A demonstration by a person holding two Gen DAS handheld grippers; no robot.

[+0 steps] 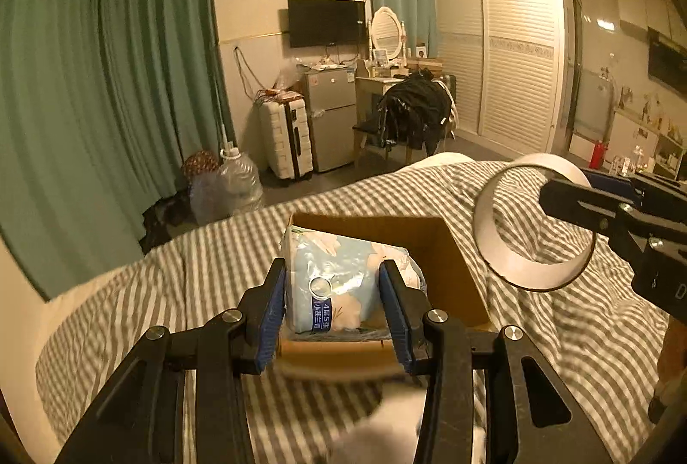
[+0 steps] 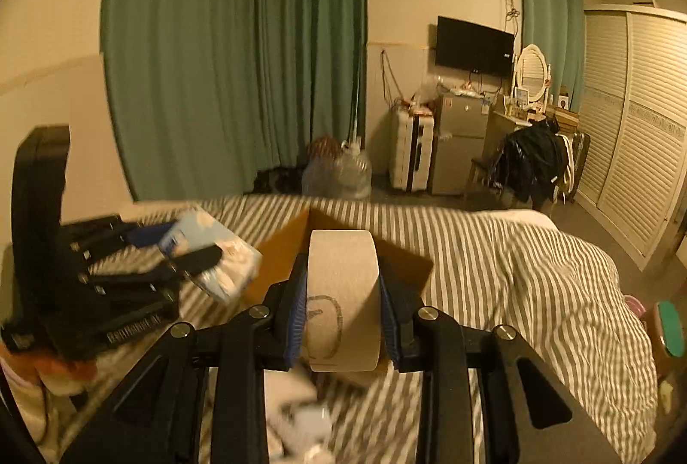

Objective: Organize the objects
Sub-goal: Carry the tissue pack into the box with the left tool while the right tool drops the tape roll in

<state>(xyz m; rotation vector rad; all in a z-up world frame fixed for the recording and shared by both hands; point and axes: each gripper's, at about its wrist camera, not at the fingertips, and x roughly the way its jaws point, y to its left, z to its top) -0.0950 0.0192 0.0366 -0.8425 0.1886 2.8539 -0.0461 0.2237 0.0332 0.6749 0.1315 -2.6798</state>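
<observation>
The left hand-held gripper is clenched on a light blue tissue pack, its 2 blue-padded fingers pressing the pack's sides. The pack hangs over the open cardboard box that lies directly ahead of this hand-held gripper on the striped bed; whether the pack's lower end touches the box floor cannot be told. In the right wrist view the same pack shows tilted, to the left of and ahead of the right hand-held gripper, at the box's left edge.

The right hand-held gripper is grasping a roll of tape on edge between its pads, with a pen-drawn oval on the roll's outer face. The roll sits just in front of the box's near corner, above the bedding. From the left hand-held gripper, the tape ring appears off to the right, raised over the bed beside the box, pinched by the other tool.

Something white and blurred lies below both hand-held grippers on the bed
</observation>
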